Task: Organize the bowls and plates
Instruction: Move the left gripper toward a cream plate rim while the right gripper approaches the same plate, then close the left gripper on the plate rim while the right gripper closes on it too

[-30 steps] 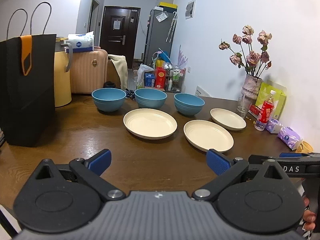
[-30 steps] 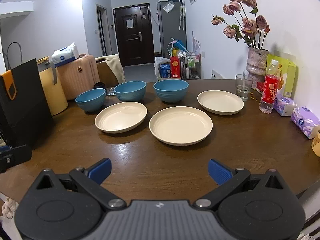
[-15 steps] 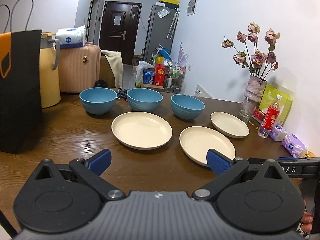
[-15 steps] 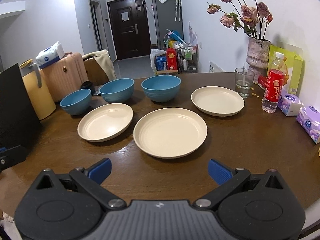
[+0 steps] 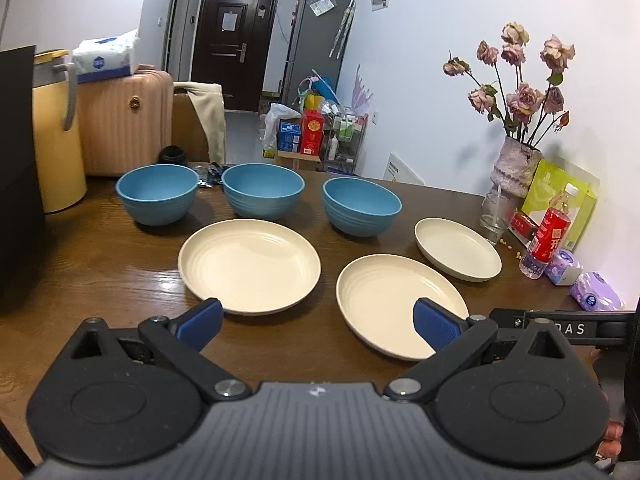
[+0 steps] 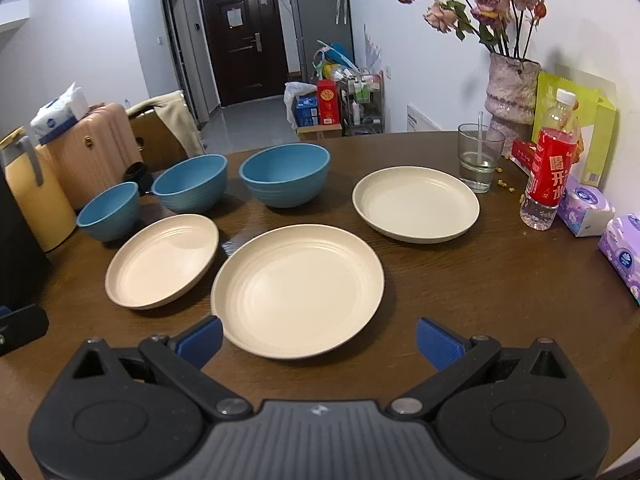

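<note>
Plates (image 6: 298,288) and bowls (image 5: 262,190) are spread singly on the bench (image 6: 460,288), nothing stacked yet. Both grippers, left (image 5: 316,320) and right (image 6: 318,338), are held empty, jaws apart, probably readied for plate rims.

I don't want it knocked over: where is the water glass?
In the right wrist view the water glass stands far right on the table, between the rightmost plate and the vase.

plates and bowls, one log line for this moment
stage: approach | left tongs: open, empty | right tongs: open, empty, facing middle plate | plates: three, unstacked | bowls: three, unstacked
</note>
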Available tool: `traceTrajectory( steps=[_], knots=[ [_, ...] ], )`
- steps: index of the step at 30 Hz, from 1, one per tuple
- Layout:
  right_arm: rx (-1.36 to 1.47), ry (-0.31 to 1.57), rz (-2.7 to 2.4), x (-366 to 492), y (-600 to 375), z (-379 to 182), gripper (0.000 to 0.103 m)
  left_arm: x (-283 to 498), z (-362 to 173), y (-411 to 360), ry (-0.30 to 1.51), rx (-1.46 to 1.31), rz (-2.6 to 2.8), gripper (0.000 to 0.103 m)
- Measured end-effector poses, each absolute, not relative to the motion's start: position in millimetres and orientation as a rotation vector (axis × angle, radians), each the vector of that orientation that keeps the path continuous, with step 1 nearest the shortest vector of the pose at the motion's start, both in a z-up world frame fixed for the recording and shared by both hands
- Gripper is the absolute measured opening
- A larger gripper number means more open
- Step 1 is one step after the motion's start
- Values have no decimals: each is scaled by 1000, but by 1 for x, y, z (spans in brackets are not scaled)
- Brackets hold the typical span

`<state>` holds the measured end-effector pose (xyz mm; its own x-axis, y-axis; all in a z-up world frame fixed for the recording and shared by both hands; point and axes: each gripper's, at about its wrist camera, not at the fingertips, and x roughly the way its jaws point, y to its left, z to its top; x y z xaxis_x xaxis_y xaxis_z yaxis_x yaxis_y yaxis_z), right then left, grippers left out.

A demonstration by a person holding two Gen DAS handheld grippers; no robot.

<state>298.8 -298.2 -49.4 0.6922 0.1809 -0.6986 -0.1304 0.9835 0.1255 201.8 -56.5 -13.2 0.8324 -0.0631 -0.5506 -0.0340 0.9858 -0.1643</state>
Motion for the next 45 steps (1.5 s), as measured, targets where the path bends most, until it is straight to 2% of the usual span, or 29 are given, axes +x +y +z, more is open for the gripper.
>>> traceTrajectory(
  steps=[10, 19, 25, 26, 31, 34, 45],
  knots=[
    [84, 827, 159, 352, -319, -69, 103, 255, -28, -84, 635, -164, -23, 103],
    [91, 887, 170, 399, -337, -91, 101, 309, -53, -99, 762, -191, 19, 102],
    [94, 937, 202, 430, -341, -108, 90, 341, -71, -106, 854, -222, 42, 98],
    [90, 943, 205, 434, -341, -111, 87, 346, -74, -107, 869, -229, 48, 96],
    [83, 976, 215, 455, -343, -124, 84, 367, -91, -110, 944, -272, 71, 85],
    [90, 994, 223, 464, -344, -130, 70, 378, -102, -110, 996, -300, 89, 79],
    [104, 1048, 240, 490, -344, -153, 53, 399, -120, -111, 1064, -346, 120, 62]
  ],
)
